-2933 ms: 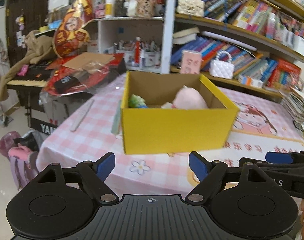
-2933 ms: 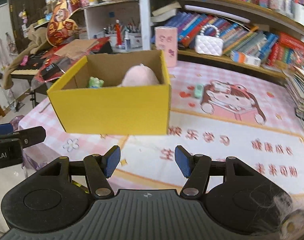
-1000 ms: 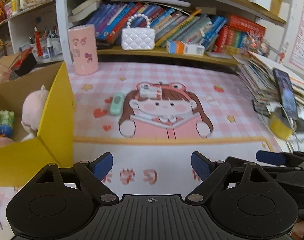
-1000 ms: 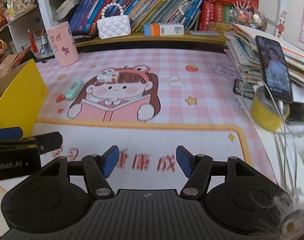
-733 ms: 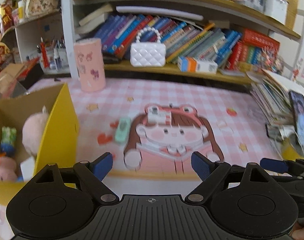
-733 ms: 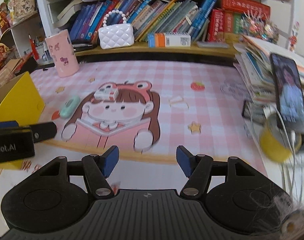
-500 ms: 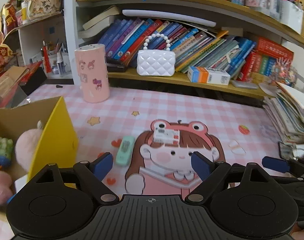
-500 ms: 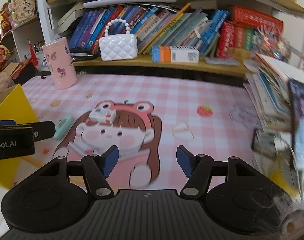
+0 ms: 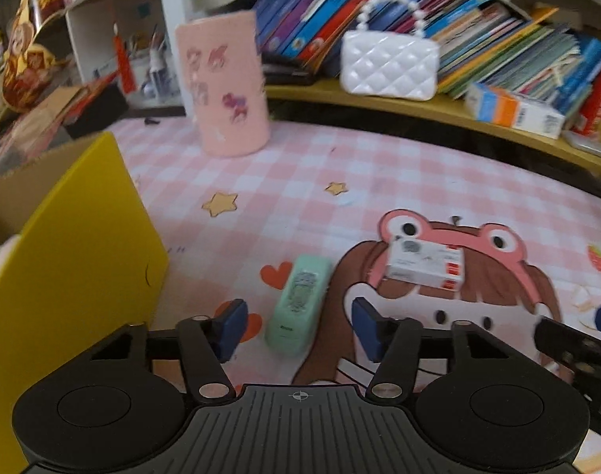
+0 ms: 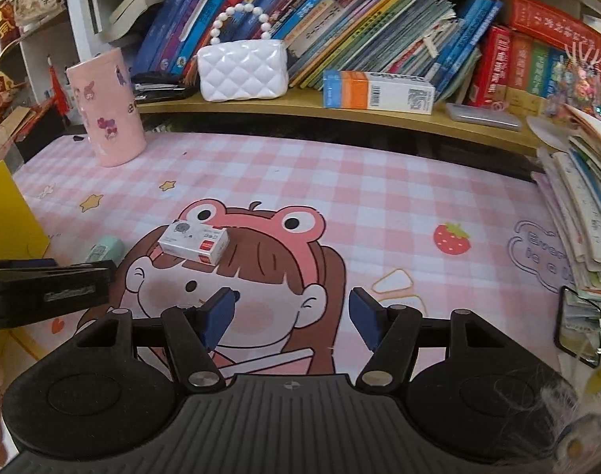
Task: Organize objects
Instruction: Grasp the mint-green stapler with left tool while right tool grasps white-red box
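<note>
Mint-green and lying flat on the pink checked counter (image 9: 340, 166), the small stapler (image 9: 299, 303) sits at lower centre of the left wrist frame, just ahead of our left gripper (image 9: 296, 326), whose blue pads are spread wide with nothing between them. We take it for a stapler, though blur makes it hard to be sure. Right of it, the small white and red box (image 10: 194, 241) rests on the printed cartoon girl's hair, apart from the stapler. Our right gripper (image 10: 294, 320) hovers at lower centre of its own frame, also spread and empty, short of that box. At the left edge stands the yellow cardboard box (image 9: 63, 276), open at the top.

We judge this to be the approach step, with both loose items not yet picked up. Next, our left gripper needs to lower so its pads straddle the stapler's long sides, then close.
</note>
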Tool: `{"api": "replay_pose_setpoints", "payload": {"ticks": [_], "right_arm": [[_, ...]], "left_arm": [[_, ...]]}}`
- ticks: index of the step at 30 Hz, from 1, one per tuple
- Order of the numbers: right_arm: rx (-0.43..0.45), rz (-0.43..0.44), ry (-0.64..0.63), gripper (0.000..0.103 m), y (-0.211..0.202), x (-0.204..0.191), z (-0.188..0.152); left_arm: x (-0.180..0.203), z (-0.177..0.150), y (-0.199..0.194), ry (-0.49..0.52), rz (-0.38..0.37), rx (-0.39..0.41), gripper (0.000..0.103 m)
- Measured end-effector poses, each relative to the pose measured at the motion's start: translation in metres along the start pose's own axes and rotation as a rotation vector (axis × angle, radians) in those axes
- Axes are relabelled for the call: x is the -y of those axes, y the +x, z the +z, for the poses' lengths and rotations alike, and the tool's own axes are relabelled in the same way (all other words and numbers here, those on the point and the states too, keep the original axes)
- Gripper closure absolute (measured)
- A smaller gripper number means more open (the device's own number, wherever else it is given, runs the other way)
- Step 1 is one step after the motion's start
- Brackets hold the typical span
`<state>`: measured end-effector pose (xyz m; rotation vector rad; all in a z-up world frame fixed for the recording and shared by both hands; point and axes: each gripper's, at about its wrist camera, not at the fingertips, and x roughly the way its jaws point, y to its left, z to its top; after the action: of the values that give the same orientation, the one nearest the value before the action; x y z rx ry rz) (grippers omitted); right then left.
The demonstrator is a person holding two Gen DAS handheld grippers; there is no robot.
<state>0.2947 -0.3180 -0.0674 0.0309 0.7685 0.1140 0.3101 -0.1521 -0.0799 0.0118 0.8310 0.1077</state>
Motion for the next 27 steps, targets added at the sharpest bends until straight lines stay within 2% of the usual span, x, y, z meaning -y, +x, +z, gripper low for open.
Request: {"api": "replay_pose_setpoints", "payload": {"ticks": [4,6,8,9,13,20,25,27], "right_arm": [[-0.007,0.025,0.000,0.040,0.005,-0.002,0.002],[-0.008,0.037,0.002,0.037,0.007,-0.002,0.003],[-0.005,0.047,-0.002,0.036,0.009,-0.003,0.003],[-0.004,0.051,-0.003,0.036,0.011,-0.003,0.003],[-0.008,0.069,-0.004,0.035,0.020,-0.008,0.003],[-0.003,0.108,-0.019,0.027,0.045,-0.029,0.007],[0.015,0.098,-0.039,0.020,0.069,-0.052,0.014],[0.031,0.097,-0.063,0.020,0.074,-0.059,0.015]], "left_arm": [[-0.004,-0.001,0.016,-0.008,0.003,-0.026,0.047],[-0.006,0.000,0.016,-0.016,-0.005,-0.022,0.052],[-0.005,0.001,0.014,-0.010,-0.026,-0.019,0.078],[-0.004,0.002,0.014,0.005,-0.032,-0.018,0.080],[-0.007,0.005,0.007,0.012,-0.046,-0.024,0.080],[-0.030,0.016,-0.061,-0.052,-0.093,0.089,0.080],[-0.042,0.009,-0.101,-0.029,-0.138,0.112,0.080],[-0.048,0.003,-0.111,-0.036,-0.148,0.104,0.080]]}}
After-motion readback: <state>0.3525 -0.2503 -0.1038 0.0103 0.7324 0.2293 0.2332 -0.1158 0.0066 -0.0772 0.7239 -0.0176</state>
